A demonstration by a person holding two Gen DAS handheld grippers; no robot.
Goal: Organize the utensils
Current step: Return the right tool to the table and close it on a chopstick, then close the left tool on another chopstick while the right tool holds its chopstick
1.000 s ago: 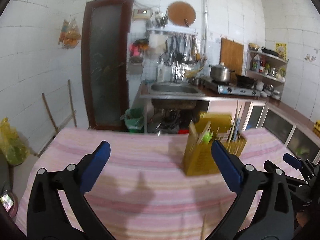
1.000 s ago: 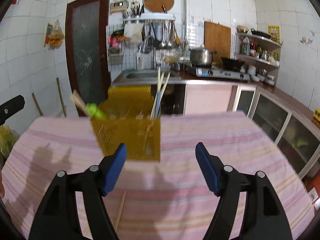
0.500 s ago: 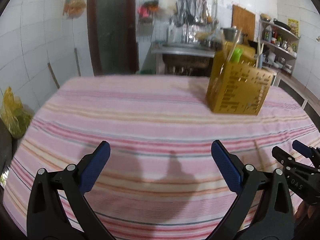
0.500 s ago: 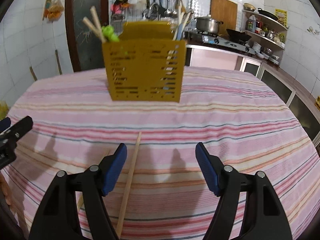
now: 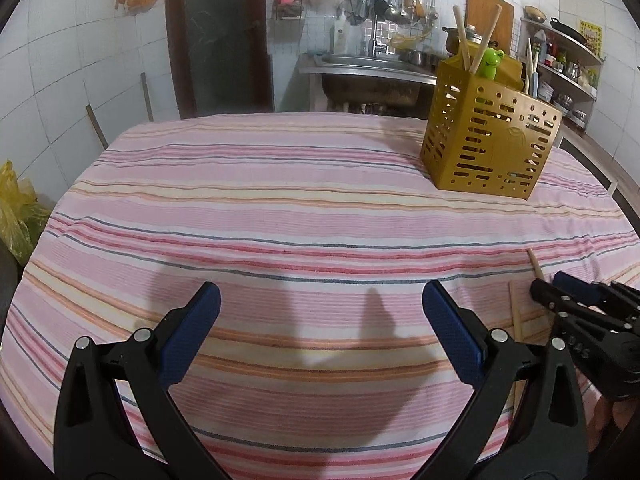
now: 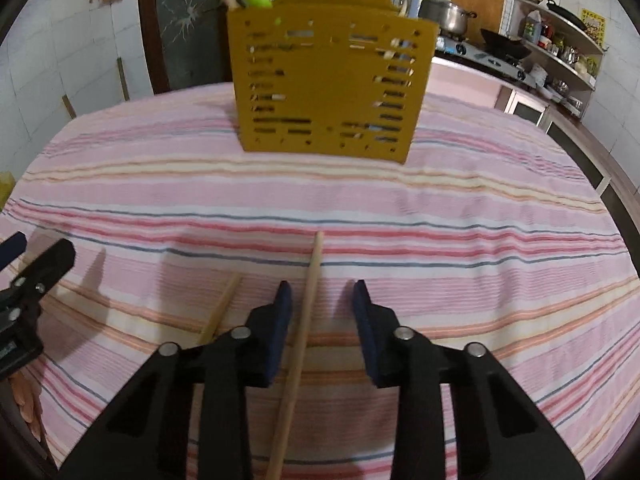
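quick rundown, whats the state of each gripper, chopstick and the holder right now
left gripper: open, empty
right gripper: open, straddling a chopstick
long chopstick: flat on cloth, between the fingers
short chopstick: flat on cloth, outside them
yellow holder: upright, utensils inside

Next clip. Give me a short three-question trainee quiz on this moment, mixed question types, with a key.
1. True or false: the right gripper has shut on a chopstick.
2. Where do the two loose chopsticks lie? A) on the striped cloth B) in the yellow holder C) in the sink
3. Fill in: the left gripper holds ____.

Key:
1. False: the jaws are partly closed around it, with gaps showing on both sides.
2. A; the second chopstick lies just outside the right gripper.
3. Nothing; it is wide open.
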